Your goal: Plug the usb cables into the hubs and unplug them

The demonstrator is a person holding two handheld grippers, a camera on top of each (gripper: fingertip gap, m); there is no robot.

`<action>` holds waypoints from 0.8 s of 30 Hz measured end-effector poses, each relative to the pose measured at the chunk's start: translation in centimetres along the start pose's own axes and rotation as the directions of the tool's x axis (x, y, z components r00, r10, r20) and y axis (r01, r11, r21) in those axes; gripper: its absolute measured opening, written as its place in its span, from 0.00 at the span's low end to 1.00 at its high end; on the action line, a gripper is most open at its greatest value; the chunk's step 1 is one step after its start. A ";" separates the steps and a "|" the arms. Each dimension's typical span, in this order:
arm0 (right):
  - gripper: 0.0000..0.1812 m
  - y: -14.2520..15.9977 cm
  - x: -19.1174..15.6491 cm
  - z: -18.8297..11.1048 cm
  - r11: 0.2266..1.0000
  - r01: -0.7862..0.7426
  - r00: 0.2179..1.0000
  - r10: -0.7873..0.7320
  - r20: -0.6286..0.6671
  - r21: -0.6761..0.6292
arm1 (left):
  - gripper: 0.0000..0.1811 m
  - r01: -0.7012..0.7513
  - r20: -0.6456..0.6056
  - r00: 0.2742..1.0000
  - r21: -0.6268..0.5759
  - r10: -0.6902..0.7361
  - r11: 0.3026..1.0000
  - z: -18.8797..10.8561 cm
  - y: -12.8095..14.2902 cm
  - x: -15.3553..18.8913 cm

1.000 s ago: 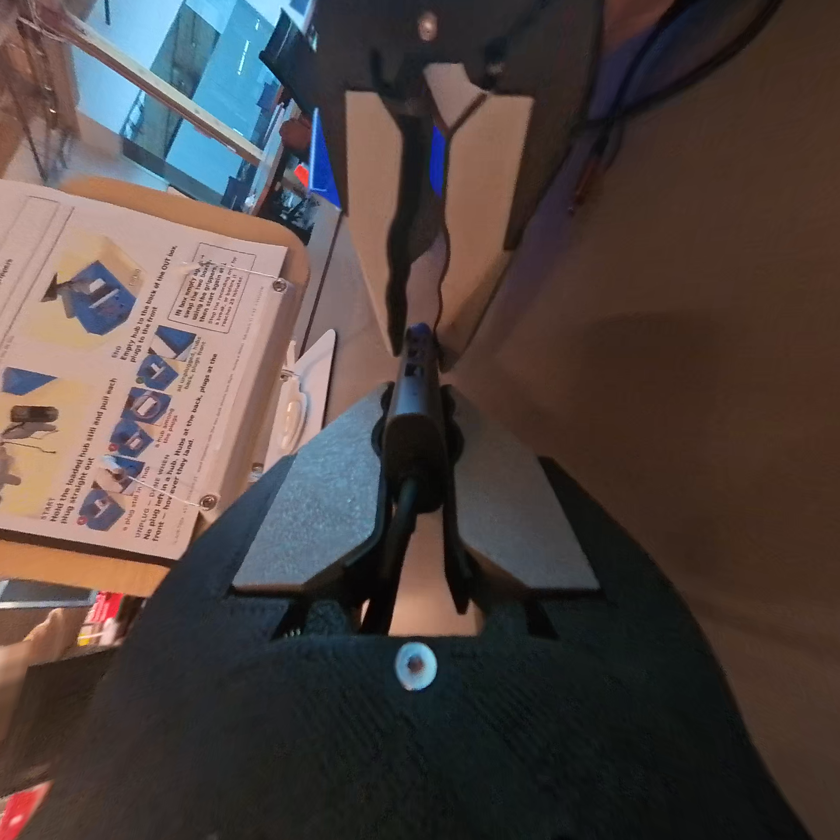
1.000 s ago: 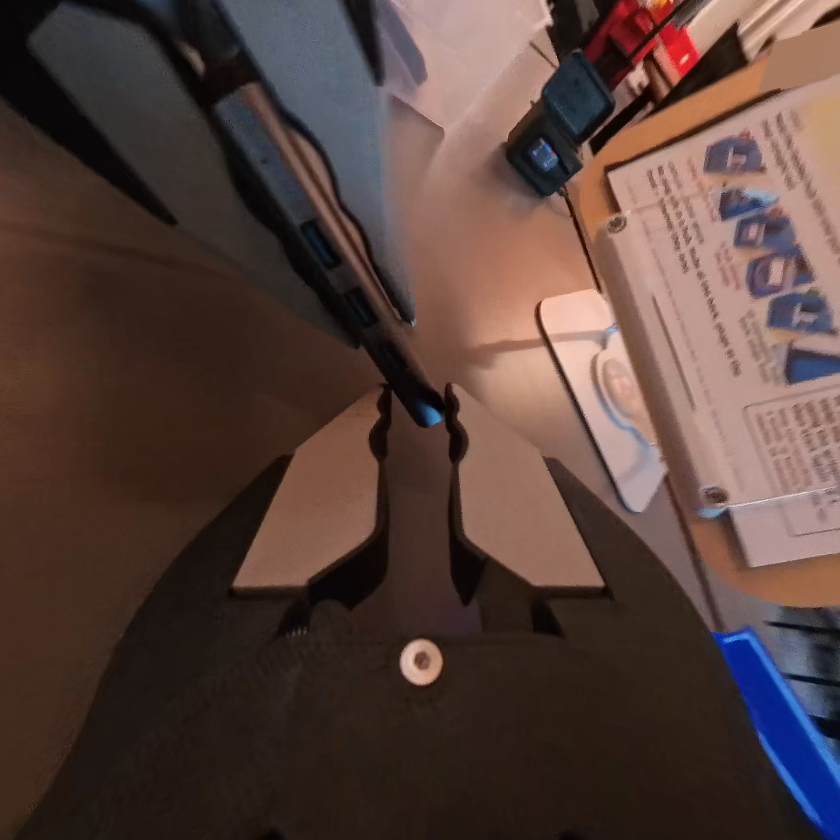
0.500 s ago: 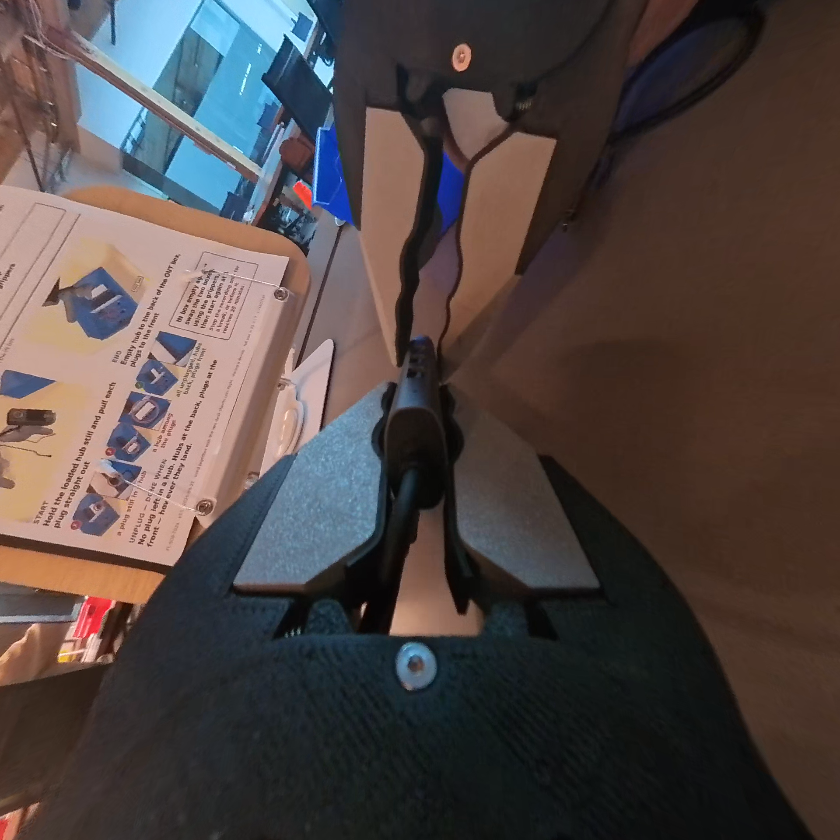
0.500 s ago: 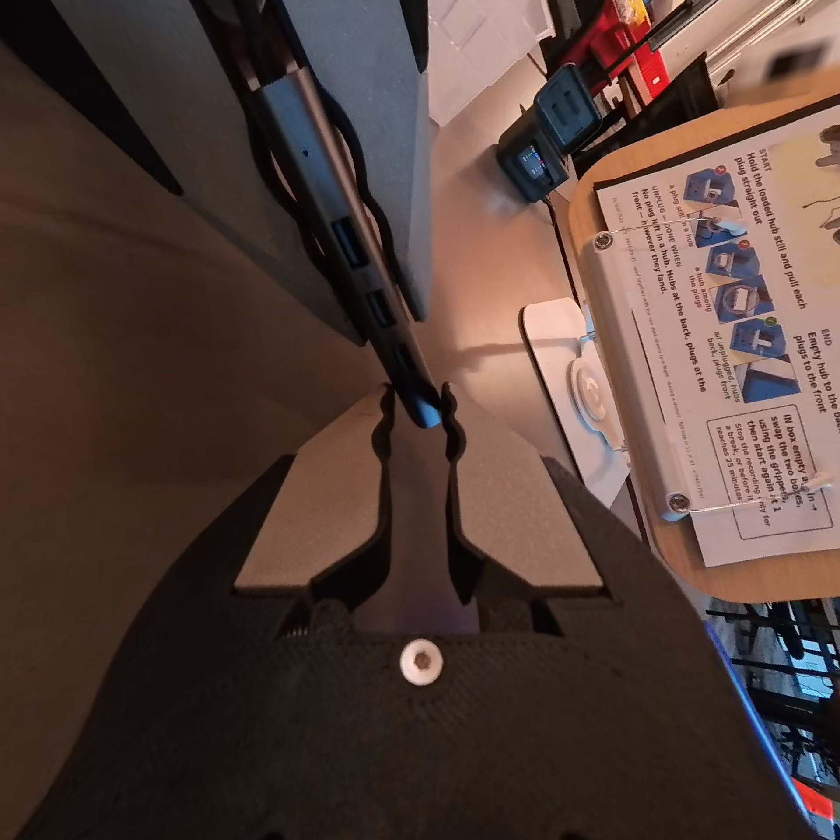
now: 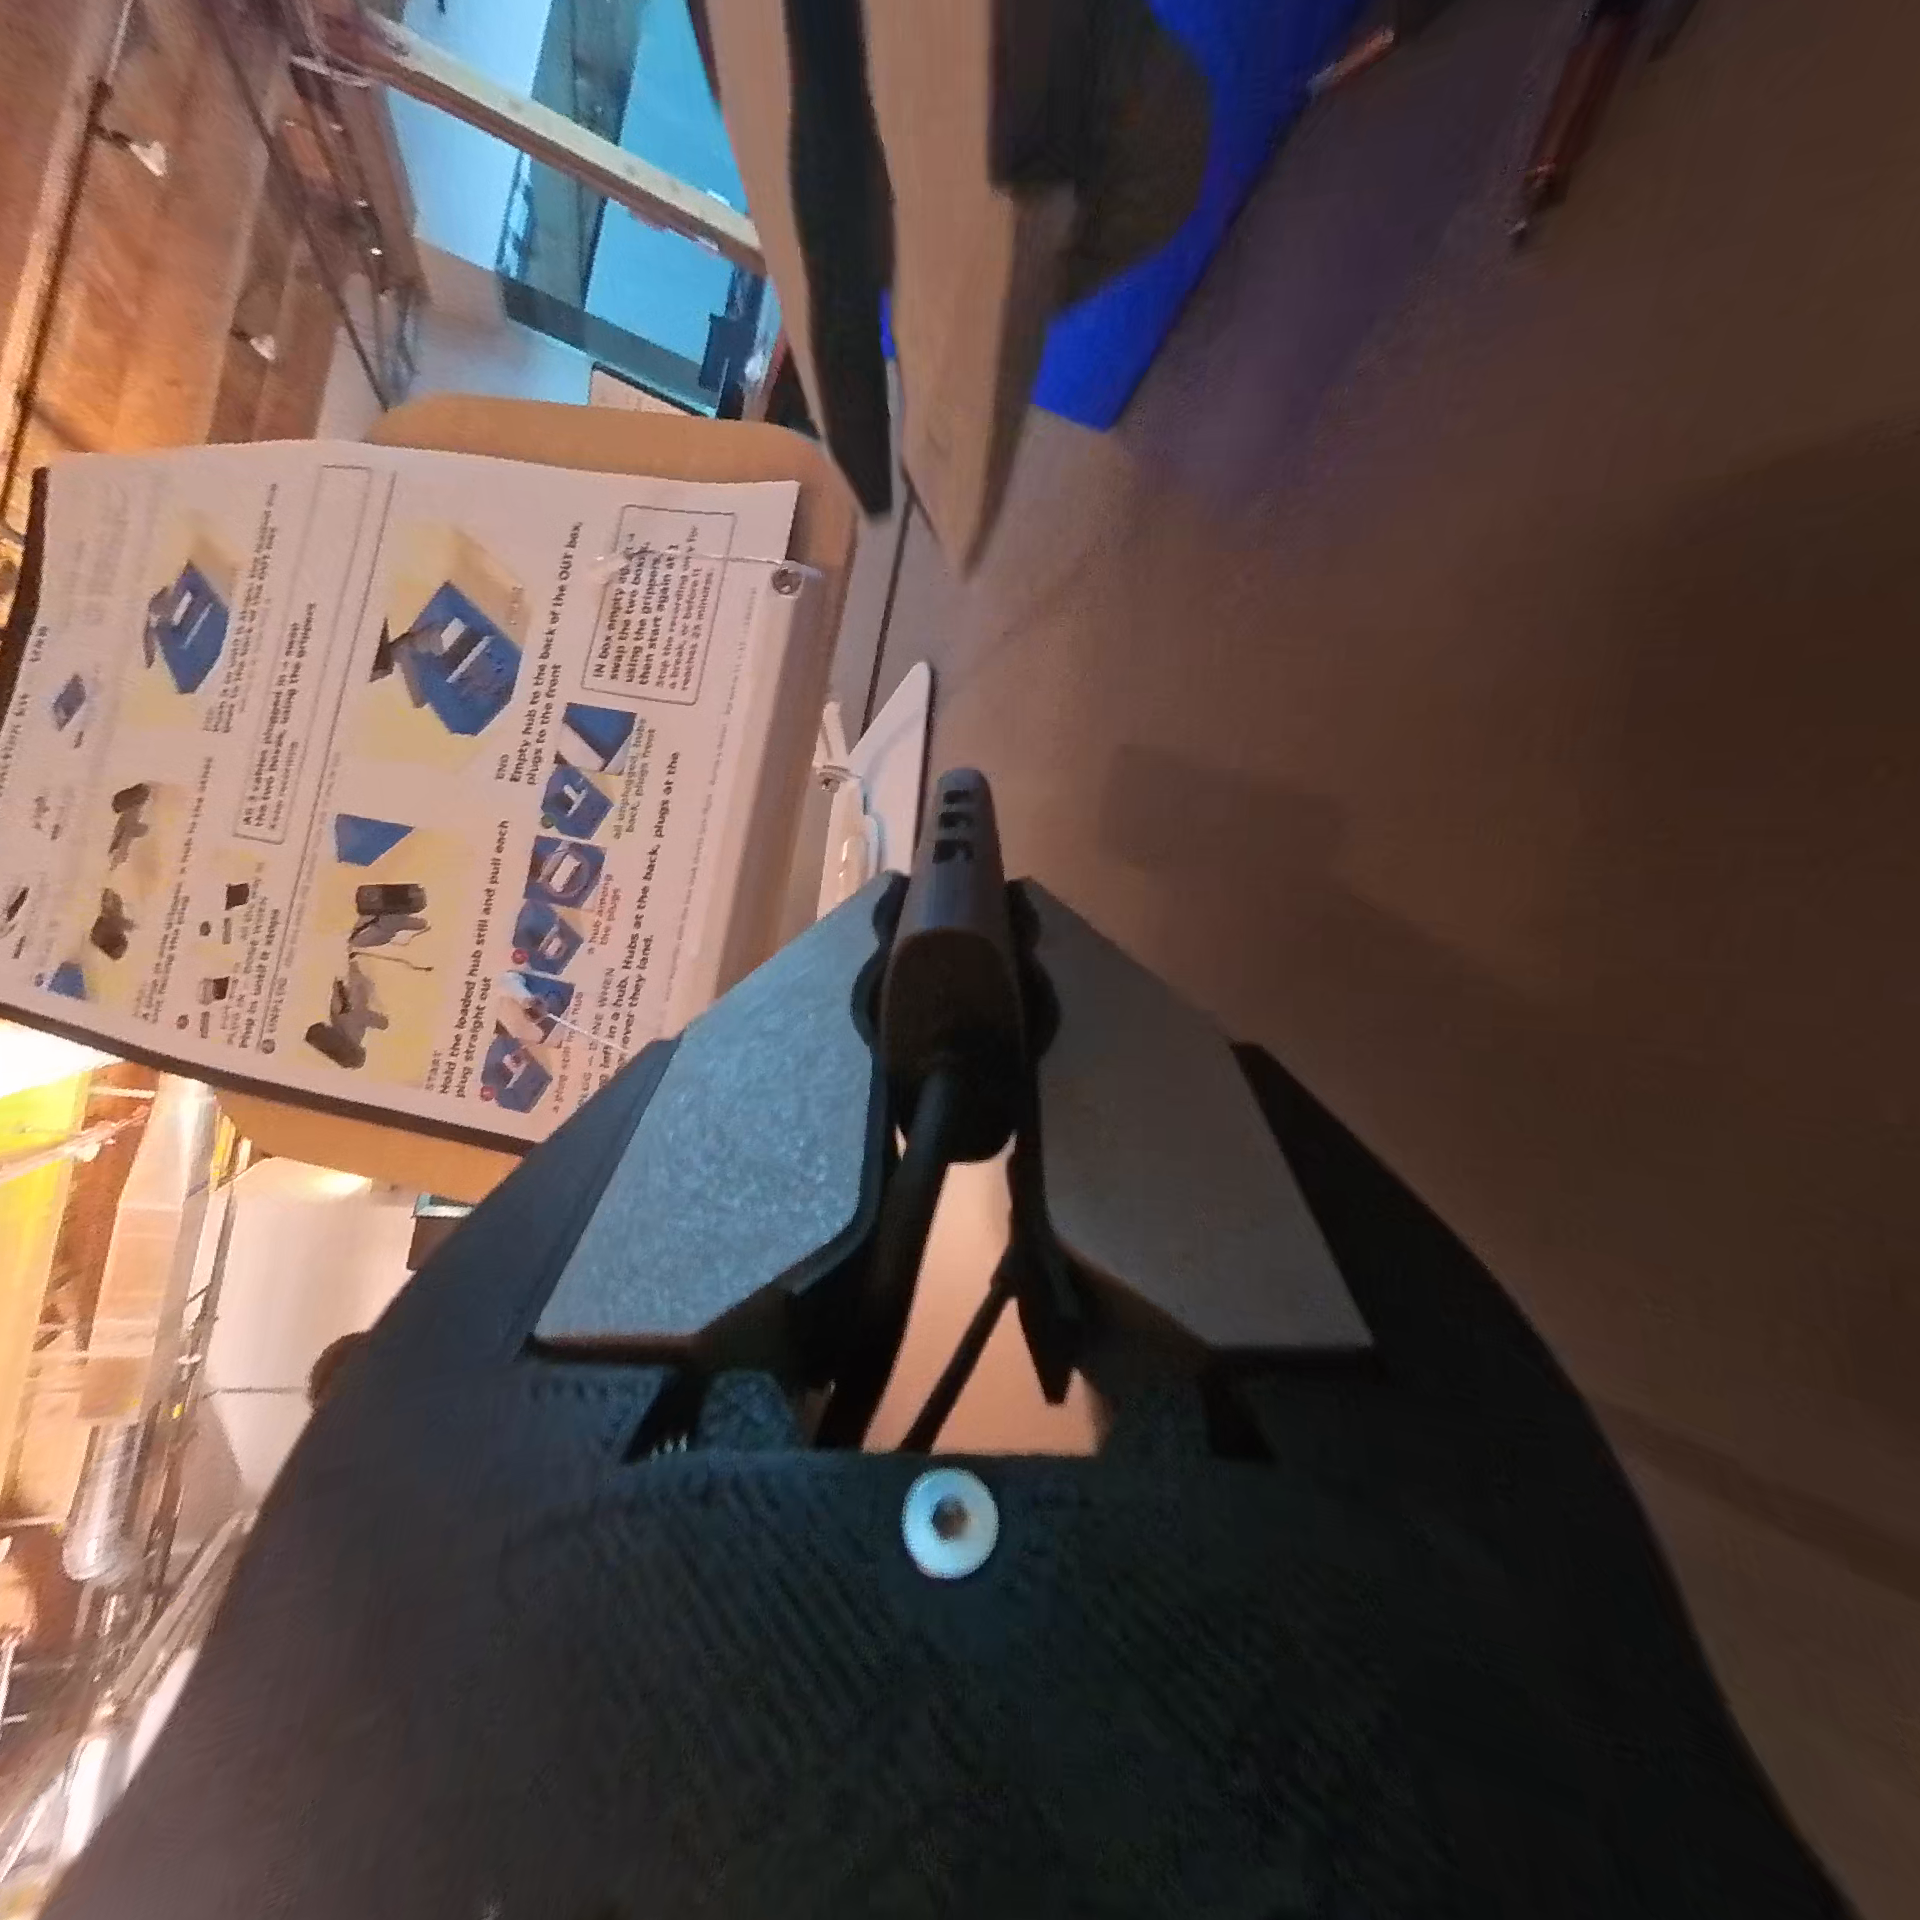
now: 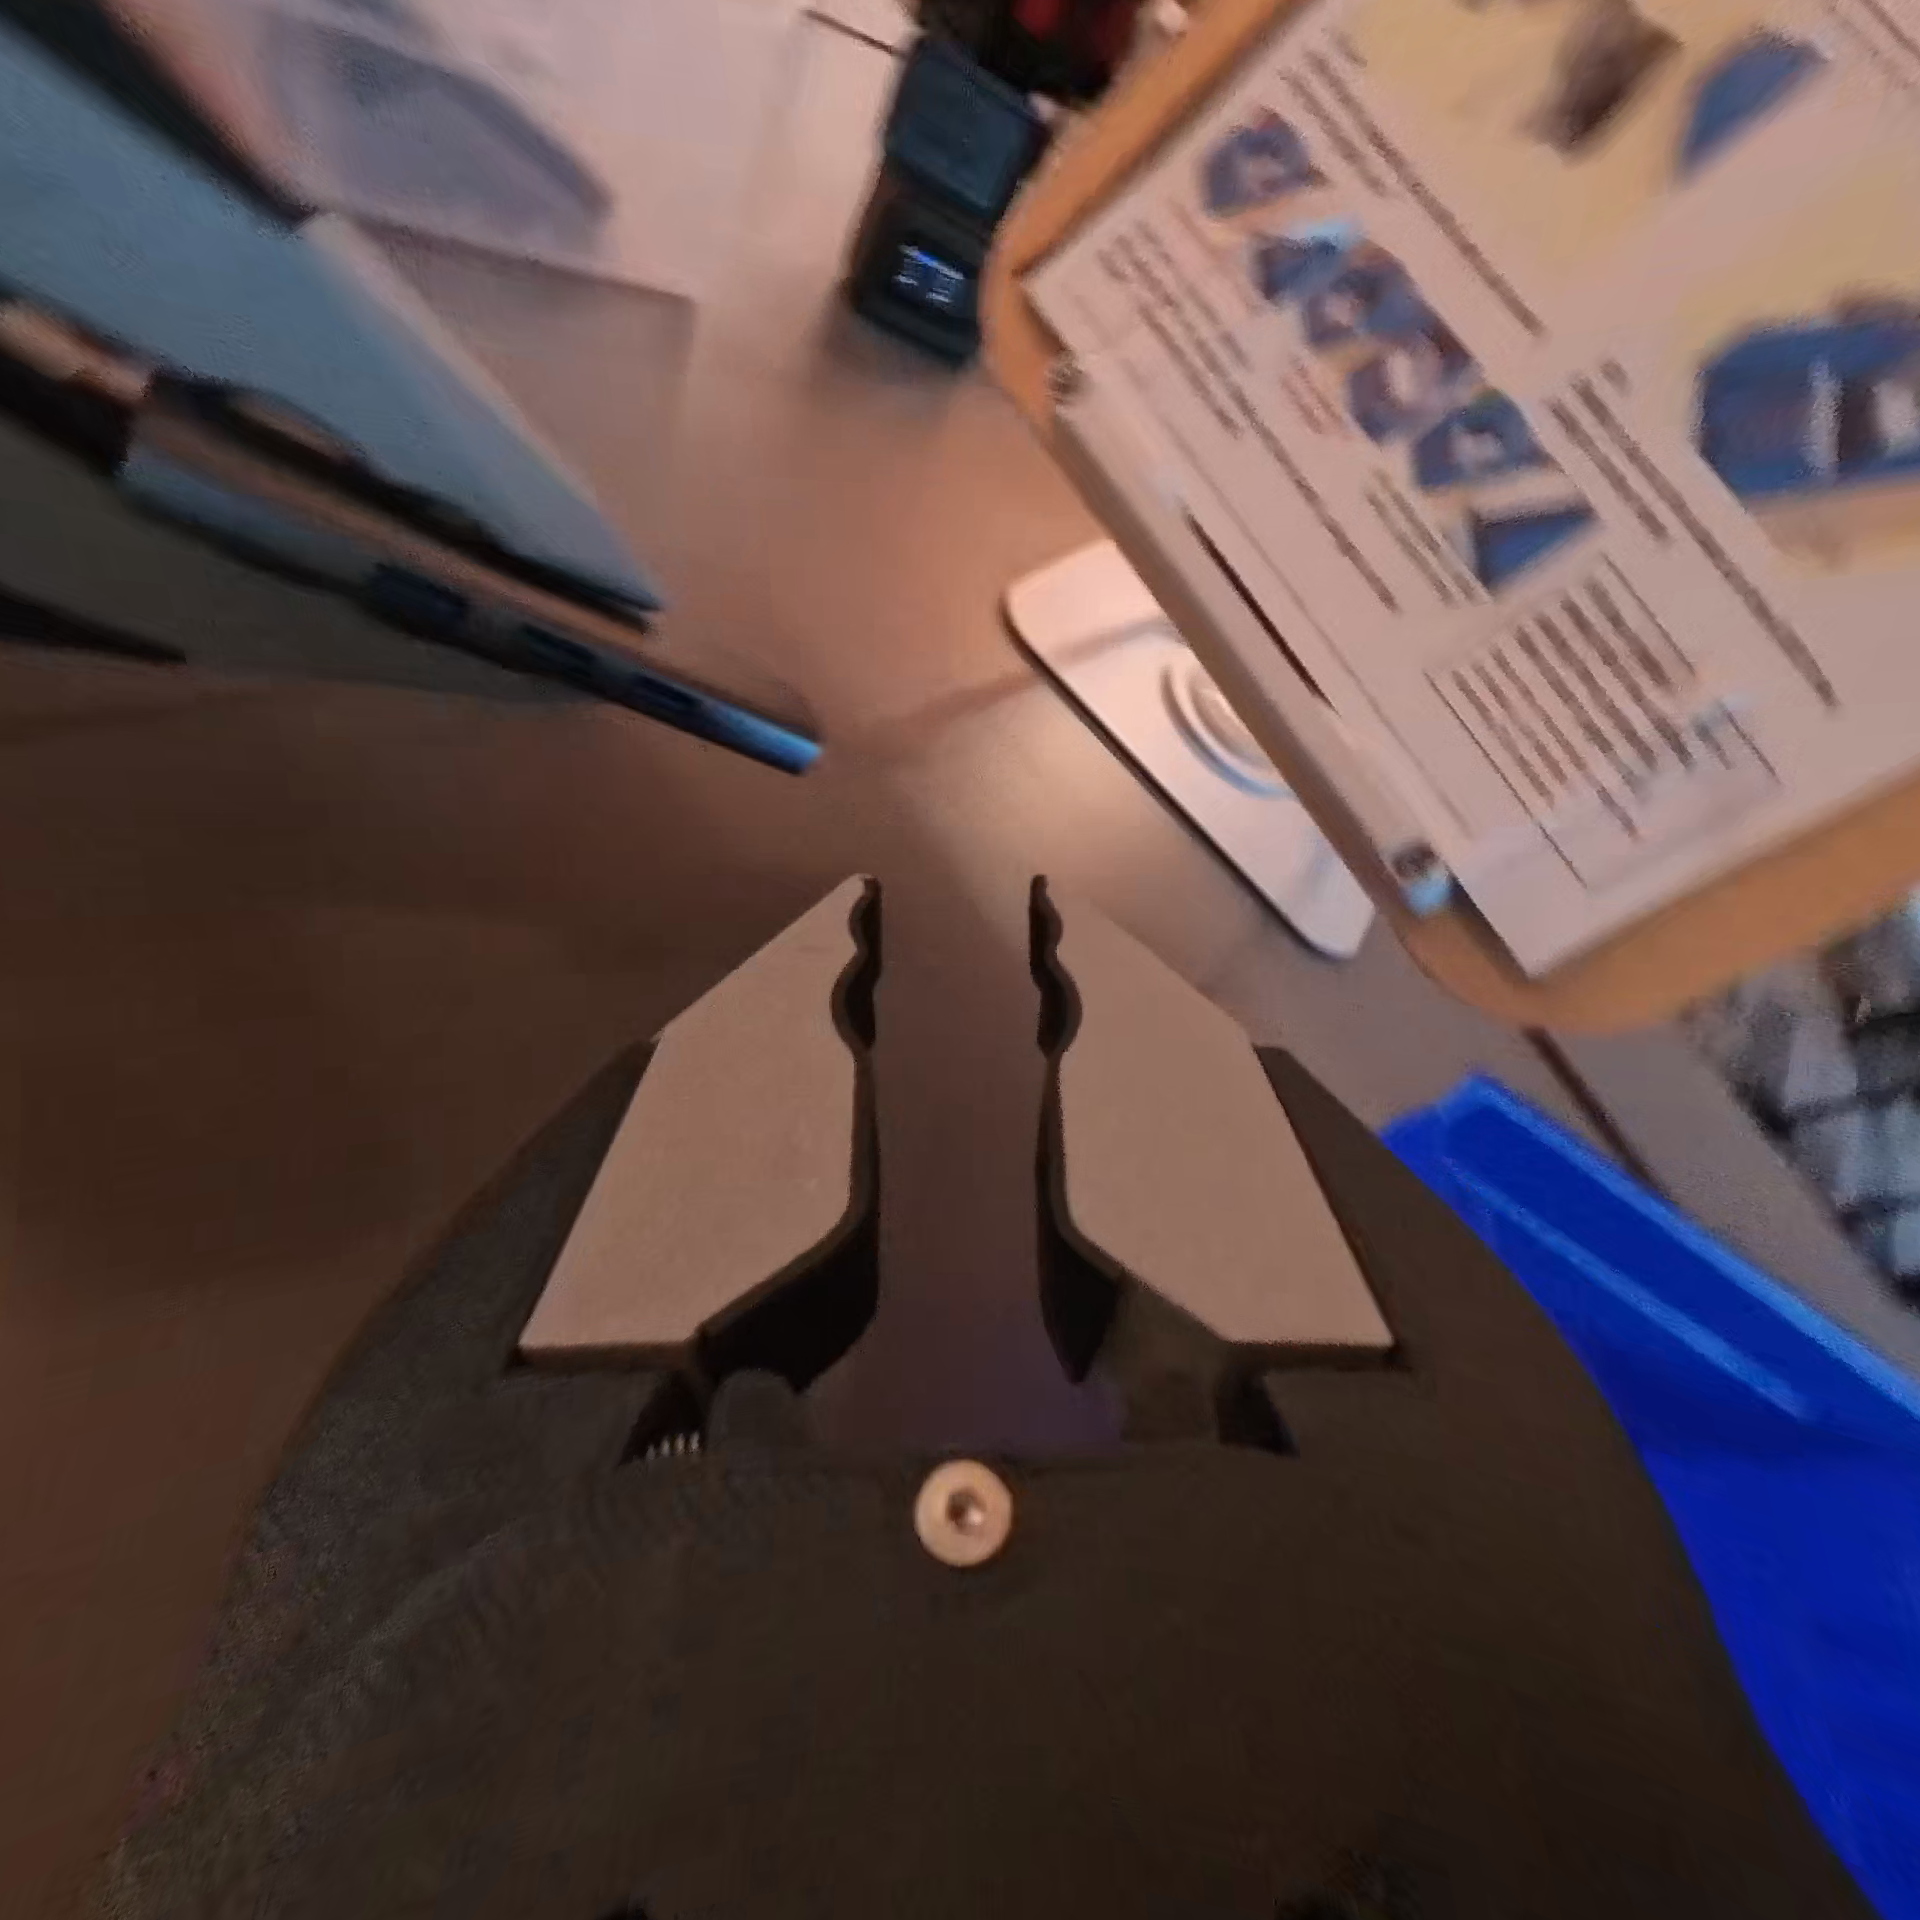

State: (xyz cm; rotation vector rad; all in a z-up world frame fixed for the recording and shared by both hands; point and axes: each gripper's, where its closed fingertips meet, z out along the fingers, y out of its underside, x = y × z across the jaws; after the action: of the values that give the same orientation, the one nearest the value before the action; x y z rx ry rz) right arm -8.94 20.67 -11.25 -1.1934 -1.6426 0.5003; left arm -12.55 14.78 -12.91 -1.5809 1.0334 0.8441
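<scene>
My left gripper [image 5: 956,894] is clamped on the hub [image 5: 954,914], a slim dark bar that lies lengthwise between the two grey pads and projects forward past the fingertips. A row of ports runs along its upper face near the far end. From the hub's rear end a black cable [image 5: 902,1195] drops back through the gap toward the gripper body. The hub is off the table [image 5: 1507,831], held in the air above the brown surface.

My right gripper [image 6: 954,899] has its jaws spread — nothing sits between the pads, and bare table shows through the gap. In the right wrist view the same hub [image 6: 665,691] appears at upper left, blurred, its blue-tinted tip pointing toward the centre and standing apart from my right fingertips. The left gripper's grey pads flank it on both sides there.

Surroundings:
- An instruction sheet [image 5: 416,748] on a wooden board stands at the left of the left wrist view, beyond the table edge; the right wrist view shows it at upper right.
- A blue bin [image 6: 1683,1351] lies just beside the right gripper body, on its right.
- A small black device [image 6: 940,208] with a lit display sits on the table at the far side.
- A white flat pad [image 6: 1174,727] lies beneath the board's edge.

Both views carry motion blur — fine detail on the ports cannot be read.
</scene>
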 end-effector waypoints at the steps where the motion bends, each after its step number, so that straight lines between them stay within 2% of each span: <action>1: 0.15 0.3 1.0 -0.8 0.997 -0.080 0.996 0.080 -0.031 -0.019 | 0.09 -0.007 0.011 1.000 -0.006 0.007 1.000 0.0 0.2 -0.2; 4: 0.15 3.2 2.9 -3.6 0.948 -0.300 0.949 0.285 -0.132 -0.104 | 0.09 -0.013 0.032 0.999 -0.010 0.013 1.000 0.1 0.4 -0.5; 6: 0.16 5.9 3.0 -5.4 0.898 -0.400 0.909 0.363 -0.206 -0.182 | 0.09 0.009 0.030 1.000 0.006 -0.009 1.000 0.0 0.2 -0.5; 10: 0.20 10.5 1.4 -7.8 0.827 -0.467 0.877 0.390 -0.280 -0.312 | 0.09 0.038 0.020 0.999 0.016 -0.038 0.999 0.1 0.2 -0.6; 13: 0.22 12.5 0.0 -7.8 0.779 -0.521 0.852 0.447 -0.274 -0.349 | 0.09 0.024 0.020 1.000 0.009 -0.024 1.000 0.2 0.2 -0.4; 15: 0.27 13.7 -0.2 -7.2 0.747 -0.550 0.834 0.475 -0.279 -0.373 | 0.09 0.014 0.022 1.000 0.013 -0.015 1.000 0.1 0.0 -0.3; 18: 0.22 13.8 0.0 -5.7 0.744 -0.575 0.817 0.506 -0.276 -0.340 | 0.09 0.006 0.032 0.999 0.023 -0.007 1.000 0.0 -0.2 -0.4; 19: 0.16 13.3 -0.2 -5.1 0.760 -0.555 0.832 0.500 -0.242 -0.338 | 0.09 0.009 0.038 0.999 0.027 -0.010 1.000 -0.1 -0.3 -0.5; 21: 0.06 11.0 -2.3 -3.8 0.818 -0.470 0.876 0.479 -0.059 -0.333 | 0.09 0.025 0.036 0.999 0.037 -0.026 0.999 -0.2 -0.4 -0.5; 22: 0.10 9.7 -3.3 -3.5 0.841 -0.434 0.884 0.466 0.026 -0.322 | 0.09 0.026 0.028 0.999 0.040 -0.027 0.999 -0.2 -0.3 -0.4; 24: 0.14 8.5 -3.1 -3.7 0.873 -0.381 0.913 0.407 0.024 -0.303 | 0.09 0.004 0.026 1.000 0.024 -0.004 1.000 -0.2 0.1 -0.1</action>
State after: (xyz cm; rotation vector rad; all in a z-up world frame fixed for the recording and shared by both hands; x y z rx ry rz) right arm -1.67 20.81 -17.83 -1.7719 -1.5846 0.5825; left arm -12.66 14.57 -12.76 -1.5477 1.0178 0.8447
